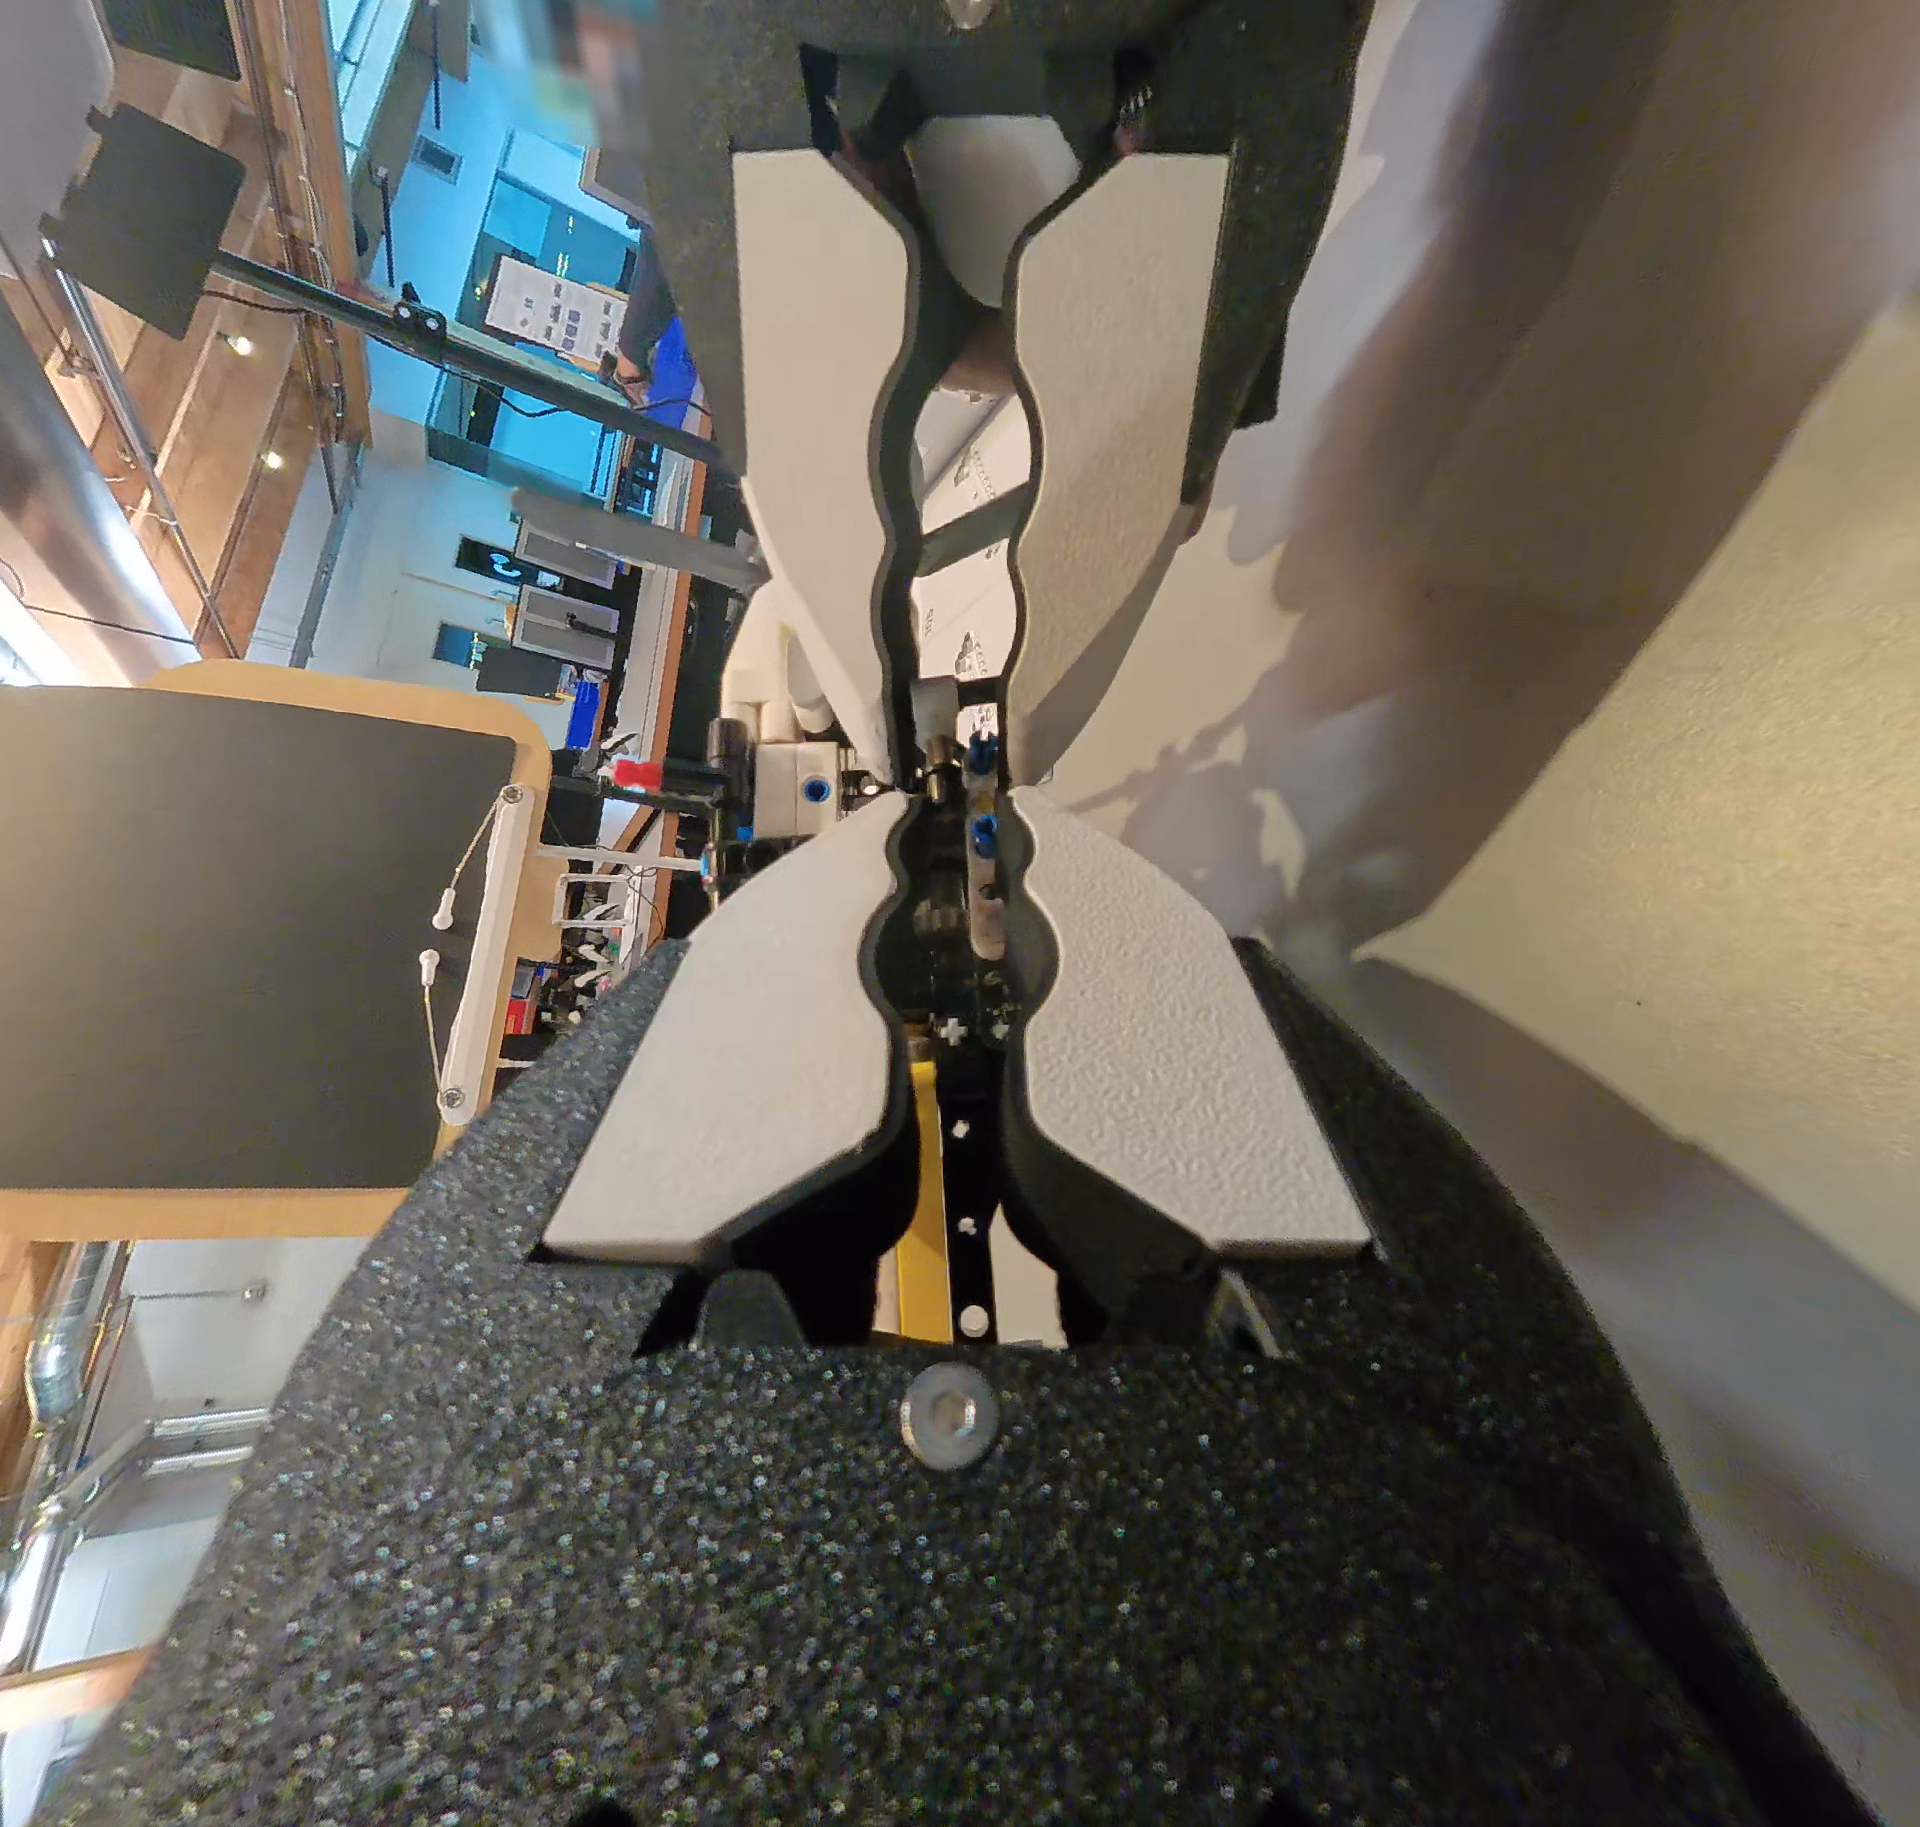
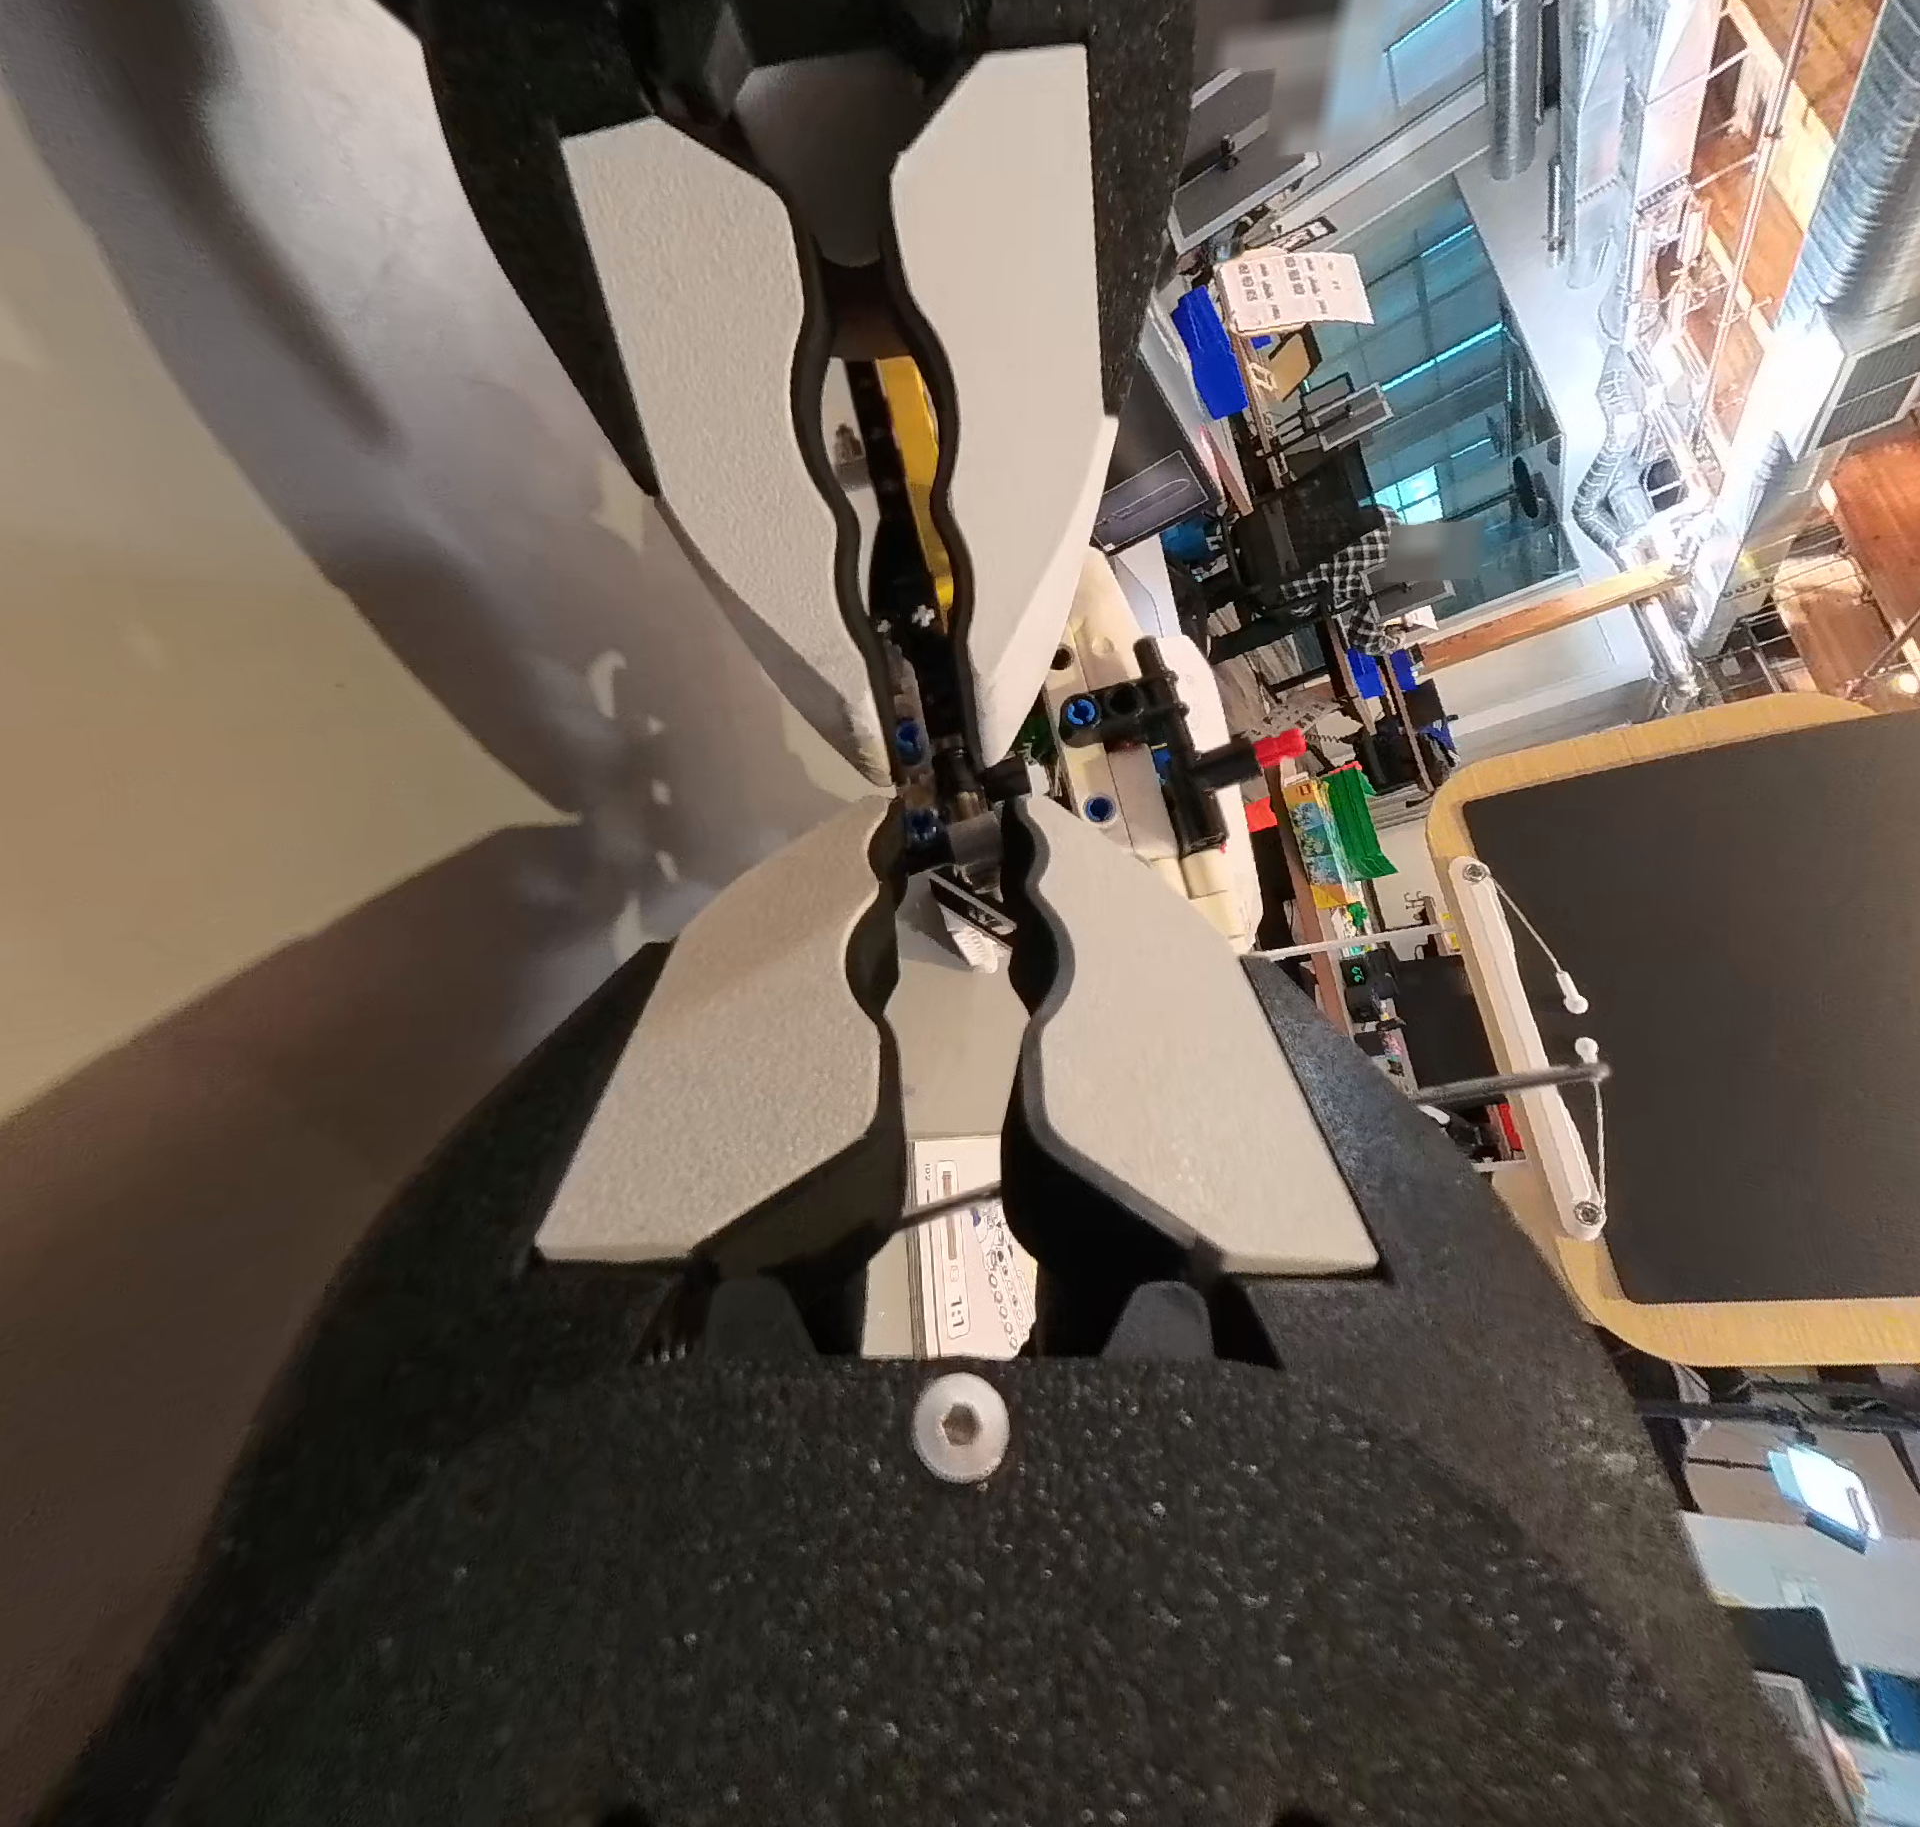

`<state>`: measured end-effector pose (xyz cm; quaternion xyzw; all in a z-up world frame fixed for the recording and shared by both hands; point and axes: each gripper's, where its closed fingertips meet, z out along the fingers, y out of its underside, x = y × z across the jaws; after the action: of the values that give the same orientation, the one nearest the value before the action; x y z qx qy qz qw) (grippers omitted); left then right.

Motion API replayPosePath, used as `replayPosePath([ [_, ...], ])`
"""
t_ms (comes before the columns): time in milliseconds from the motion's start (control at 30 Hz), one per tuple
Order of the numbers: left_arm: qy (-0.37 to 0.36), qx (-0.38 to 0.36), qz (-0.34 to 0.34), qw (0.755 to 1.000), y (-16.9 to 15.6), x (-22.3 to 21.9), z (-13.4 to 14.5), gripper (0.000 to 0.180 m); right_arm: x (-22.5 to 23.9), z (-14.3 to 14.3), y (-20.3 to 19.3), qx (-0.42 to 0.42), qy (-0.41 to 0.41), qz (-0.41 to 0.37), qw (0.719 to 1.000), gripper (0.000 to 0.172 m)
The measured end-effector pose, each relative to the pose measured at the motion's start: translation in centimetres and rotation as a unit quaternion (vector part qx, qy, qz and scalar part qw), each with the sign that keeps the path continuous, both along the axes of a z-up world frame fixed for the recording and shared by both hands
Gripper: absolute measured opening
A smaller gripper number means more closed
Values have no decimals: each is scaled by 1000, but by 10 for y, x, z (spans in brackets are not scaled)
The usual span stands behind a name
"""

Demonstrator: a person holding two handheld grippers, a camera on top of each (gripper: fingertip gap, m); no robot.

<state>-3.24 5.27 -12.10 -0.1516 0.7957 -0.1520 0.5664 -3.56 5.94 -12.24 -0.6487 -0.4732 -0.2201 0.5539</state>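
Observation:
The two grippers meet tip to tip on one toy brick model of white, black and yellow parts with blue pins. In the left wrist view my left gripper [image 1: 961,816] is shut on the model's black core and white beam [image 1: 982,904]. A black holed beam with a yellow part [image 1: 961,1206] runs back between its fingers. The right gripper comes in from the top. In the right wrist view my right gripper [image 2: 951,821] is shut on the model's dark grey connector with a blue pin [image 2: 961,837]. The model's white body [image 2: 1174,821], black cross axle [image 2: 1174,728] and red tip [image 2: 1283,743] stick out to the right.
A cream table surface [image 1: 1662,738] lies beside the grippers. A black board with a wooden rim [image 1: 239,936] stands near, also in the right wrist view [image 2: 1714,998]. A printed sheet [image 2: 966,1258] lies below the right gripper. Workshop benches, shelves and a seated person [image 2: 1340,572] are far behind. Only a small space, under 4 cm, lies between the two pairs of fingers.

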Motion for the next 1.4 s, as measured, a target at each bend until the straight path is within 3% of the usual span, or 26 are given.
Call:
replayPosePath([
  [633,-7,-25,-7,1000,0,-3,2,6,2,7,-1,14,17,-16,1000,17],
  [1100,-14,-39,18,999,5,1,-3,23,8,-3,2,18,6,-19,1000,17],
  [1400,13,-111,-32,993,-10,-5,-11,25,19,-13,7,7,13,-19,1000,18],
])
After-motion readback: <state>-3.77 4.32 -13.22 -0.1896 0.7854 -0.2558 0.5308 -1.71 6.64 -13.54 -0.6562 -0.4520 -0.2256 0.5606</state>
